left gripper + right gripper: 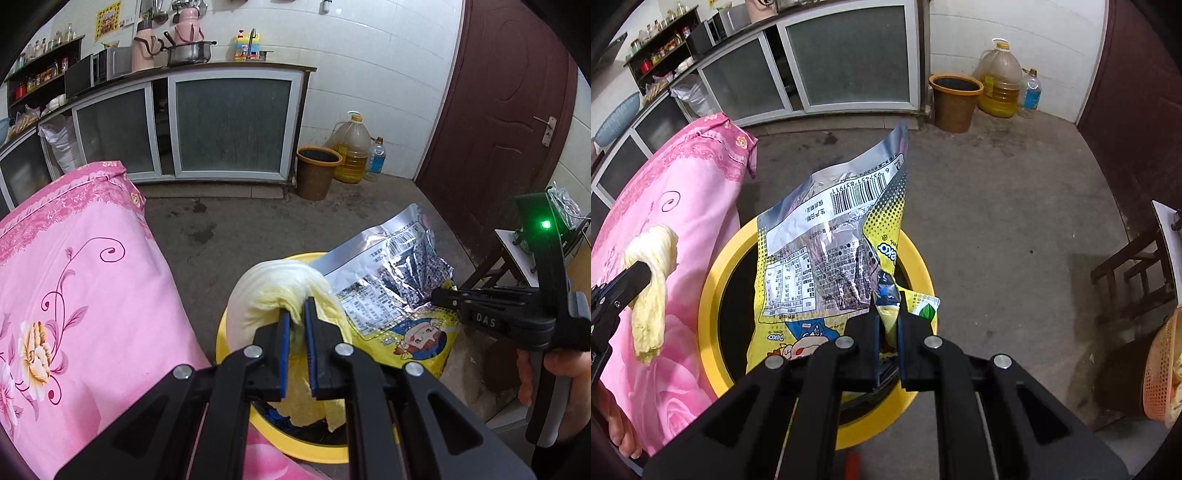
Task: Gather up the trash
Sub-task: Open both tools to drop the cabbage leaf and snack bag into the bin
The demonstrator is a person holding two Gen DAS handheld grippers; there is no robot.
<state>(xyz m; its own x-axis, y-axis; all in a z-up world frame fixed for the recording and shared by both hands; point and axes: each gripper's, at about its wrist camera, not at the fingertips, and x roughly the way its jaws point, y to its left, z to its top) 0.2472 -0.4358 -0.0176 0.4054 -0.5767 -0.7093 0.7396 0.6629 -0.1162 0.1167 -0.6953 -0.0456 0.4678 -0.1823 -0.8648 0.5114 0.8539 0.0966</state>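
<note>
Snack bag (pixel 827 236) upright, barcode end up

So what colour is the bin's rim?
Yellow; the bin rim shows best in the right wrist view.

Bin (pixel 916 258) on floor, just right of cloth-covered table (pixel 683 192). Snack bag (pixel 827 243) and cabbage leaf (pixel 280 291) above it. Bucket (pixel 955 101) behind, by cabinet (pixel 846 55).

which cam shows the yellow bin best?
Right wrist: nearly the whole rim of the yellow bin and its dark inside show, under the snack bag. Left wrist shows only rim pieces, mostly hidden behind the cabbage leaf and the gripper.
</note>
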